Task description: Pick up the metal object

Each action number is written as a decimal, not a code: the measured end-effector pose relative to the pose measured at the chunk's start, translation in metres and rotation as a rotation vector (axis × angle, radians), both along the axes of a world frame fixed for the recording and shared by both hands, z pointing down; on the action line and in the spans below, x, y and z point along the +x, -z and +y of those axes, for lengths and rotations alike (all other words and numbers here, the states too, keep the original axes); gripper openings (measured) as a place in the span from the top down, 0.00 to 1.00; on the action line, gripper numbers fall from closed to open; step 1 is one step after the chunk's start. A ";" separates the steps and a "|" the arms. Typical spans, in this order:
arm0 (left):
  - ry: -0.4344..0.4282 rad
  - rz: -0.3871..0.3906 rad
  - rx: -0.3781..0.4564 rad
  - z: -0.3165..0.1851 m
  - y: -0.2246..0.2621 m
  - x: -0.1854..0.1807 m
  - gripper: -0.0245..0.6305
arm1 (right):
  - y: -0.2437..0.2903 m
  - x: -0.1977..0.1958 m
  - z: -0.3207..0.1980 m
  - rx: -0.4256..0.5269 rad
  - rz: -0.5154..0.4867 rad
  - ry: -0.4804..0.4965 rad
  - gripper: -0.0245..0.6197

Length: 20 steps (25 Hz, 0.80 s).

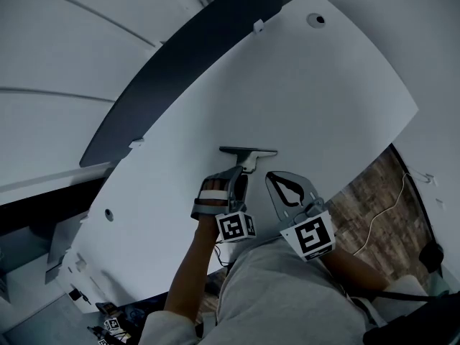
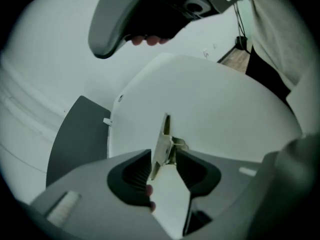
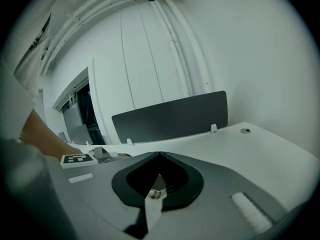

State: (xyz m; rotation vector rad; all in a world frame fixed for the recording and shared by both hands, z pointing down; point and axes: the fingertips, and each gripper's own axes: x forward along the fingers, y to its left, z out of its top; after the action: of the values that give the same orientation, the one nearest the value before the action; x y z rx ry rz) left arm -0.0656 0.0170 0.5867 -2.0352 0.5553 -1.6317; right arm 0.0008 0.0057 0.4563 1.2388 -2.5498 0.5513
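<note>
So the metal object [image 1: 248,152] [image 2: 162,144] is sitting out on the white desk [image 1: 323,99] [image 2: 225,99], roughly mid-desk and right in front of me. From the head view it's reading as a flat dark bar with a paler stem coming back toward me. In the left gripper view it's showing edge-on as a thin plate with a little fitting on one side.

My left gripper [image 1: 241,175] [image 2: 165,156] is pointing down at it with the jaws spread wide. The plate is standing in the gap between the two dark pads, close to both of them. I'm not seeing the pads clamping it, so I'm not calling it grabbed.

My right gripper [image 1: 272,177] [image 3: 160,155] is hanging just beside it, to the right of the stem. Its jaws are closed tip to tip and it isn't holding anything. It's aiming across the desk [image 3: 260,149] at the dark divider panel [image 3: 170,116] [image 1: 172,77] [image 2: 75,134] running along the far edge.

The marker cubes [image 1: 235,226] [image 1: 309,234] are showing near my wrists in the head view. Further out, there's a round grommet hole [image 1: 315,19] near the far corner of the desk. Off the right edge, wood-look flooring [image 1: 374,192] is peeking out with a thin white cable [image 1: 381,218] lying on it.
</note>
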 end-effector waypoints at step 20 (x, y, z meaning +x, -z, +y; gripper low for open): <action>0.050 -0.007 0.136 -0.030 -0.008 0.004 0.93 | -0.011 0.008 -0.001 -0.023 0.011 -0.010 0.96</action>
State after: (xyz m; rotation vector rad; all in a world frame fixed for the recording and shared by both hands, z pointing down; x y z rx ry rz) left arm -0.0621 -0.0133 0.5950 -1.9304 0.7002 -1.5841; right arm 0.0087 0.0047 0.4677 1.2439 -2.5226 0.5733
